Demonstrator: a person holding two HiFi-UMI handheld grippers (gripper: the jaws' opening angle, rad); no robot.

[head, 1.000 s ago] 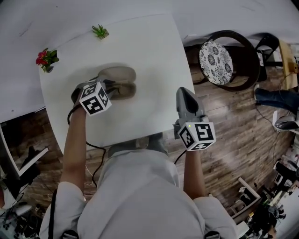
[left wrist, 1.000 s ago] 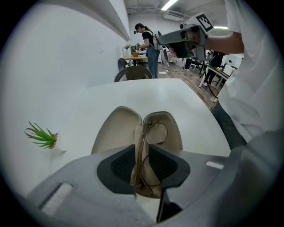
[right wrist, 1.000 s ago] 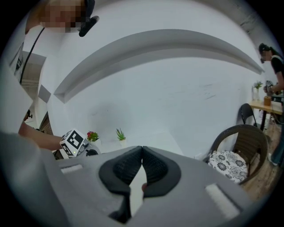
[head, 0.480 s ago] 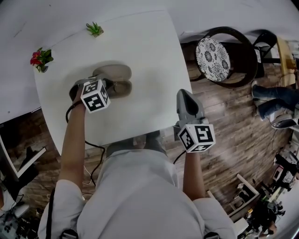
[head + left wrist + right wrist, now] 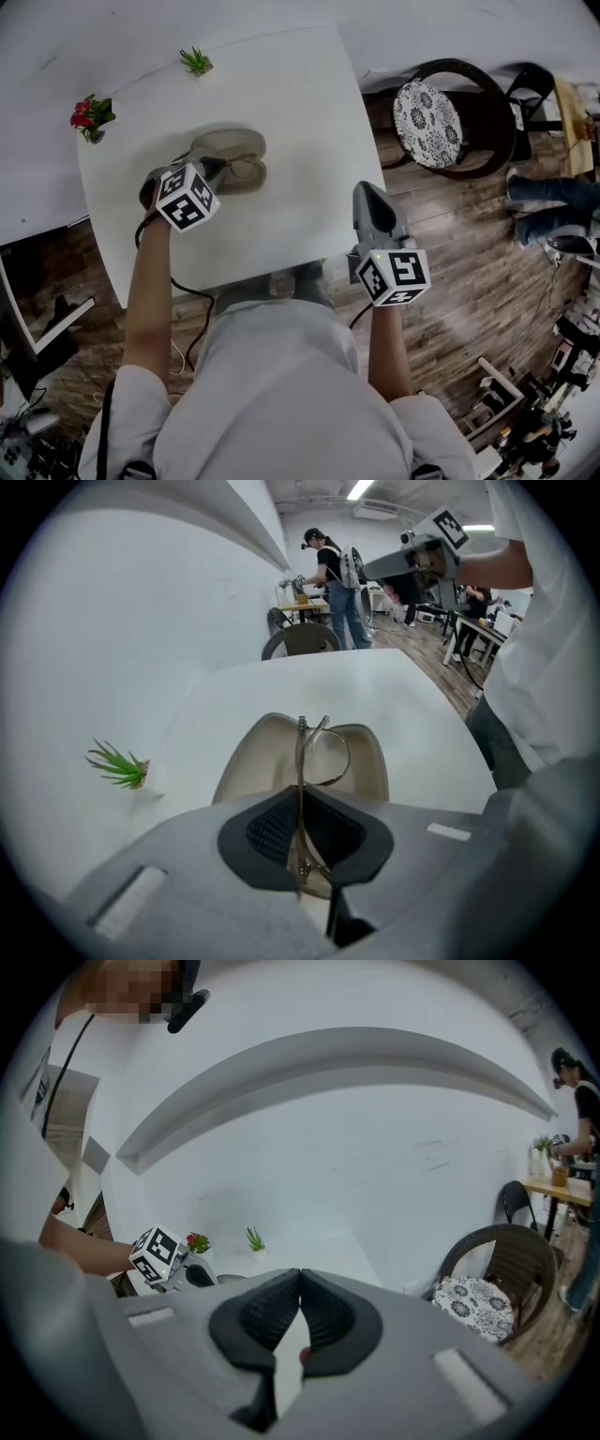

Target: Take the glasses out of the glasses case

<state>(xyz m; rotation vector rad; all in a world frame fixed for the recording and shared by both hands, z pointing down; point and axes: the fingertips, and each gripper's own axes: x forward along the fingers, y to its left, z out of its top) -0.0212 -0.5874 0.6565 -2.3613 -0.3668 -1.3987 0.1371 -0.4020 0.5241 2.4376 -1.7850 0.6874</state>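
Observation:
The beige glasses case point(image 5: 225, 143) lies open on the white table point(image 5: 300, 112). My left gripper point(image 5: 221, 170) is shut on the thin-rimmed glasses point(image 5: 246, 169) at the case's near half. In the left gripper view the glasses point(image 5: 317, 754) stand on edge between the pads, one round lens over the case point(image 5: 255, 761), and the left gripper point(image 5: 300, 832) pinches the frame. My right gripper point(image 5: 366, 187) hovers at the table's front right edge, shut and empty. In the right gripper view the right gripper point(image 5: 300, 1309) has its pads touching.
A small green plant point(image 5: 198, 63) and a red flower pot point(image 5: 92, 116) stand at the table's far left. A dark chair with a patterned cushion point(image 5: 433, 122) is to the right of the table. People stand at desks far behind point(image 5: 330, 569).
The round lens of the glasses now shows over the case in the head view. Both grippers have stayed almost where they were.

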